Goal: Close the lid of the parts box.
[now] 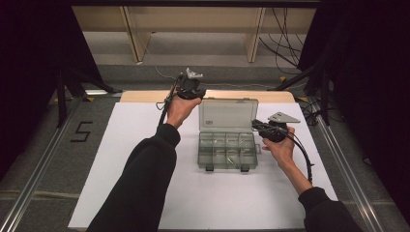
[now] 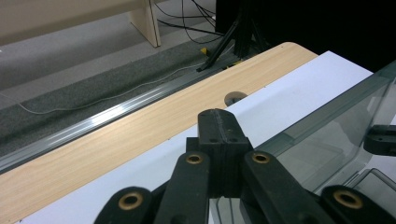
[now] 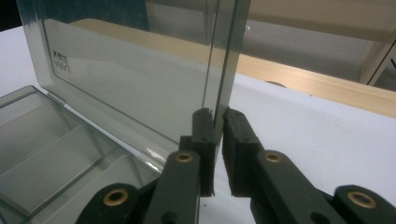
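A clear grey compartment box [image 1: 227, 153] stands in the middle of the white sheet, its lid [image 1: 227, 115] raised upright. My right gripper [image 1: 255, 125] is at the lid's right edge. In the right gripper view the jaws [image 3: 218, 116] are shut on that edge of the lid [image 3: 130, 79], above the open compartments [image 3: 46, 144]. My left gripper [image 1: 196, 93] hovers by the lid's top left corner. In the left gripper view its jaws [image 2: 219, 122] are pressed together with nothing between them, and the lid [image 2: 336, 135] lies just to their right.
A white sheet [image 1: 145, 145] covers the wooden table [image 2: 116, 140], which has a round hole [image 2: 235, 98] near its far edge. Small parts [image 1: 231, 158] lie in one compartment. Beyond the table run a metal rail [image 2: 93, 123], tripod legs and cables on grey carpet.
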Available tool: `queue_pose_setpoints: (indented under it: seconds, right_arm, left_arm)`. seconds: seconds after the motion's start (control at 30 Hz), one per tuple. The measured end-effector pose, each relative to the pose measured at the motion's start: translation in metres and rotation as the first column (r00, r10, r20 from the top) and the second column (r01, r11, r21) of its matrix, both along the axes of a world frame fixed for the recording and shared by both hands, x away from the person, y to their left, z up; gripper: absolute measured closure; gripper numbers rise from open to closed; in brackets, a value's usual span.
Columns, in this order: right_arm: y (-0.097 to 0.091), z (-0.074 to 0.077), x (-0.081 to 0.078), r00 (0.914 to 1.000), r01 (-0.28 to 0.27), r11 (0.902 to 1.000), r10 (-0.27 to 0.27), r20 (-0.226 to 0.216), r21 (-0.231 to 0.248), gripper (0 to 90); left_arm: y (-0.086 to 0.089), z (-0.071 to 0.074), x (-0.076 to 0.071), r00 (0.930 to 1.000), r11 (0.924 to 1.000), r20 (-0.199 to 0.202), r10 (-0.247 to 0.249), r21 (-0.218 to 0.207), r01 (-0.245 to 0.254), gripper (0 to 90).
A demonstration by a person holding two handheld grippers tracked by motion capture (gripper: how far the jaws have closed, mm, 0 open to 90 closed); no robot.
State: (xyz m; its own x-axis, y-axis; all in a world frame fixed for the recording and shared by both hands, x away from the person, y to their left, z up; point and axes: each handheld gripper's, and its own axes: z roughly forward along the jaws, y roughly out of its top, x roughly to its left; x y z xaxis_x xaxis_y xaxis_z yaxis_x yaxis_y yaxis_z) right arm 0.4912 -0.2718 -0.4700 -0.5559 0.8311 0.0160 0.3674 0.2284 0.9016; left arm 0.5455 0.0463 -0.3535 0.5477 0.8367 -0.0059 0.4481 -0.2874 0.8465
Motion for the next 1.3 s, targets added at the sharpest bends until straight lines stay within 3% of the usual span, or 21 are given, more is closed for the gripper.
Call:
queue_pose_setpoints:
  seconds: [0.07, 0.13, 0.2, 0.3, 0.37, 0.4, 0.43, 0.47, 0.53, 0.67, 0.73, 0.9, 1.03, 1.13, 1.2, 1.27, 1.3]
  right_arm:
    - [0.001, -0.001, 0.001, 0.9998, 0.003, 1.0, -0.003, 0.018, 0.006, 84.0]
    - [0.0, 0.0, 0.0, 0.9997, 0.007, 0.9999, -0.006, 0.022, -0.012, 83.9]
    - [0.0, 0.0, 0.001, 0.9997, 0.004, 0.9999, -0.004, 0.025, -0.013, 83.9]
    - [0.0, 0.0, 0.0, 1.0, 0.002, 1.0, -0.002, -0.003, -0.001, 83.8]
    - [0.0, 0.001, 0.0, 1.0, 0.001, 1.0, -0.001, 0.009, -0.006, 83.6]
    - [0.0, 0.0, 0.0, 0.9998, 0.001, 1.0, -0.001, 0.019, 0.008, 83.4]
    - [0.002, -0.001, 0.0, 1.0, -0.006, 0.9993, 0.006, 0.0, 0.037, 83.2]
    - [0.0, 0.001, -0.001, 1.0, 0.0, 1.0, 0.0, -0.006, 0.001, 82.7]
    - [0.0, 0.001, -0.001, 0.9999, 0.008, 0.9999, -0.008, 0.006, 0.015, 79.4]
    - [-0.005, 0.009, -0.004, 0.9992, 0.037, 0.9955, -0.036, -0.016, 0.088, 66.6]
    - [-0.008, 0.014, -0.008, 0.9982, 0.039, 0.9908, -0.033, -0.051, 0.129, 59.8]
    - [-0.014, 0.031, -0.019, 0.9995, 0.028, 0.9918, -0.026, -0.018, 0.125, 48.0]
    - [-0.014, 0.043, -0.031, 0.9996, 0.013, 0.9897, -0.009, -0.028, 0.142, 41.1]
    - [-0.013, 0.049, -0.039, 1.0, -0.005, 0.9947, 0.006, -0.008, 0.102, 36.7]
    - [-0.012, 0.054, -0.044, 0.9994, -0.006, 0.9936, 0.01, -0.032, 0.112, 34.2]
    - [-0.011, 0.057, -0.047, 0.9994, -0.016, 0.9933, 0.019, -0.029, 0.114, 31.4]
    - [-0.011, 0.059, -0.048, 0.9992, -0.017, 0.9951, 0.021, -0.035, 0.097, 30.9]
  left_arm:
    - [0.0, -0.002, 0.002, 1.0, 0.9999, -0.003, -0.001, -0.015, 0.001, 89.5]
    - [0.002, -0.003, 0.003, 0.9997, 0.9998, -0.014, -0.018, 0.011, 0.018, 89.5]
    - [0.0, -0.005, 0.003, 0.9998, 0.9999, -0.014, -0.012, 0.003, 0.012, 89.5]
    - [-0.003, -0.007, 0.004, 0.9998, 0.9997, -0.017, -0.01, -0.023, 0.009, 89.5]
    - [-0.003, -0.006, 0.003, 0.9996, 0.9995, -0.021, -0.021, -0.023, 0.02, 89.5]
    - [-0.003, -0.006, 0.003, 0.9995, 0.9995, -0.022, -0.023, -0.023, 0.023, 89.5]
    - [-0.002, -0.006, 0.003, 0.9991, 0.9992, -0.028, -0.031, -0.026, 0.03, 89.5]
    - [-0.002, -0.005, 0.002, 0.999, 0.9992, -0.032, -0.031, -0.026, 0.031, 89.5]
    - [-0.001, -0.004, 0.0, 0.9983, 0.9989, -0.036, -0.045, -0.016, 0.045, 89.5]
    - [0.0, -0.003, -0.005, 0.9974, 0.9979, -0.039, -0.061, -0.027, 0.06, 89.5]
    - [0.0, -0.003, -0.008, 0.9965, 0.9972, -0.045, -0.071, -0.027, 0.07, 89.5]
    - [0.0, -0.003, -0.017, 0.9936, 0.9952, -0.058, -0.097, -0.021, 0.096, 89.5]
    - [-0.001, -0.004, -0.023, 0.9918, 0.9942, -0.07, -0.107, -0.02, 0.106, 89.4]
    - [0.0, -0.006, -0.026, 0.9921, 0.9945, -0.072, -0.103, -0.023, 0.102, 89.4]
    - [0.001, -0.006, -0.028, 0.9913, 0.9937, -0.072, -0.11, -0.03, 0.108, 89.4]
    - [0.002, -0.007, -0.031, 0.9902, 0.9928, -0.075, -0.118, -0.032, 0.115, 89.4]
    - [0.002, -0.007, -0.032, 0.9903, 0.9927, -0.073, -0.118, -0.032, 0.116, 89.4]
